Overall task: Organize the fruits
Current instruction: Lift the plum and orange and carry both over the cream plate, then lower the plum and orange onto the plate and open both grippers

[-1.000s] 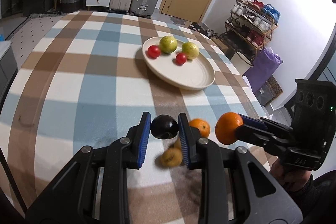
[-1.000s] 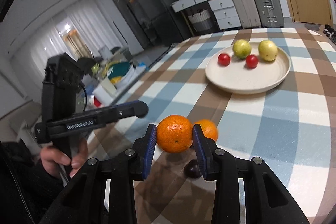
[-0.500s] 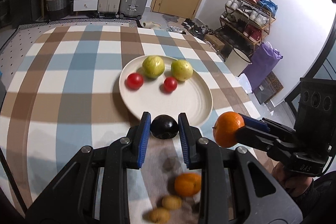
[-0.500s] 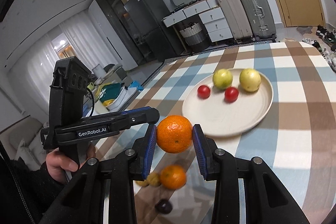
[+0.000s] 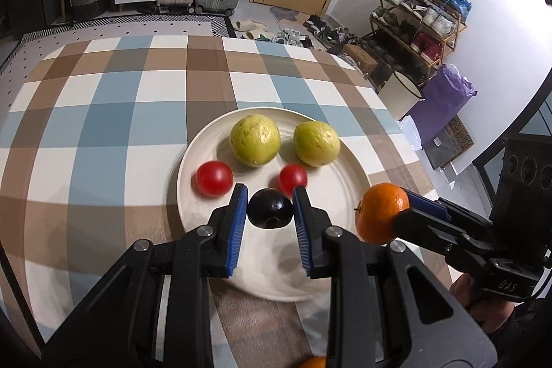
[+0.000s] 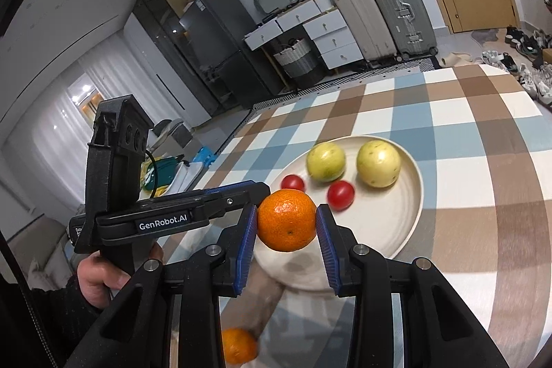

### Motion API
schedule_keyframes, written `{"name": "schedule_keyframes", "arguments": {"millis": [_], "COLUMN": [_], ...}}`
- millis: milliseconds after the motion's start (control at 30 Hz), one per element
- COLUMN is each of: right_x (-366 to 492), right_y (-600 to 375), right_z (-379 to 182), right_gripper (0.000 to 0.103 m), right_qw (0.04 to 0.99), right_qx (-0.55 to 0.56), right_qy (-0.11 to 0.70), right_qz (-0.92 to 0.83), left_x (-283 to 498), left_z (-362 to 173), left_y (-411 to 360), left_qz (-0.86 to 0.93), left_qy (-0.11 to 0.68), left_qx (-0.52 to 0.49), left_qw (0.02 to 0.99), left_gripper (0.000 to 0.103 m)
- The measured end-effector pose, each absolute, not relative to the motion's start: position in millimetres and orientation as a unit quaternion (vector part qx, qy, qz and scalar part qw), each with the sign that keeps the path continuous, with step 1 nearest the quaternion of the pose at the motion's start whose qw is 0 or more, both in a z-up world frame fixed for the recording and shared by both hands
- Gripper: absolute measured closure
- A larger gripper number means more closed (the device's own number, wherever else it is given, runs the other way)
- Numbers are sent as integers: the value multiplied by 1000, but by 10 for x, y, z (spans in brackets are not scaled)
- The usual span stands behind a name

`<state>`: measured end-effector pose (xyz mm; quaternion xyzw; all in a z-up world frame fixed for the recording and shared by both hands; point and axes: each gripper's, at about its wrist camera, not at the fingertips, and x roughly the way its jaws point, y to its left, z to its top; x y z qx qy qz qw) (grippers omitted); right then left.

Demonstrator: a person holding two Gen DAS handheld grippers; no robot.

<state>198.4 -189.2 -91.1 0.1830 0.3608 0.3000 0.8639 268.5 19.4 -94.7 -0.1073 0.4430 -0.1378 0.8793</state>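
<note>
Left wrist view: left gripper (image 5: 270, 207) clamps a dark plum (image 5: 270, 208) over the cream plate (image 5: 348, 192).
On plate: two cherry tomatoes (image 5: 214, 178), two guavas (image 5: 254, 140).
Right wrist view: right gripper (image 6: 287, 223) pinches a mandarin (image 6: 287, 220) above the plate's near rim.
Checked tablecloth (image 6: 483, 161): a second mandarin (image 6: 238, 345) lies near.

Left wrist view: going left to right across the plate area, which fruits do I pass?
Left red tomato → left green fruit → dark plum held in the left gripper → right green fruit → orange held in the right gripper. The second tomato overlaps the plum's span, so I leave it out.
</note>
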Motion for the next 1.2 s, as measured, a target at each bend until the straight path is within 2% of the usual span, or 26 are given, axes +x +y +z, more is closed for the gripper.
{"name": "schedule_keyframes", "arguments": {"millis": [667, 867, 1200], "right_x": [2391, 2331, 2214], "right_y": [-1849, -1744, -1847], "right_z": [-1166, -1114, -956], "right_gripper": [67, 65, 62], "right_qw": [880, 902, 910], "right_qx": [136, 73, 87], "right_qy": [382, 363, 341], "right_qz": [247, 222, 221], "left_x": [3168, 3140, 2905], "left_z": [-1289, -1249, -1028], "left_y": [85, 97, 172], "left_qz": [-139, -140, -133], "left_qy": [469, 470, 451], "left_qx": [-104, -110, -105], "left_qw": [866, 865, 876], "left_gripper": [79, 79, 77]}}
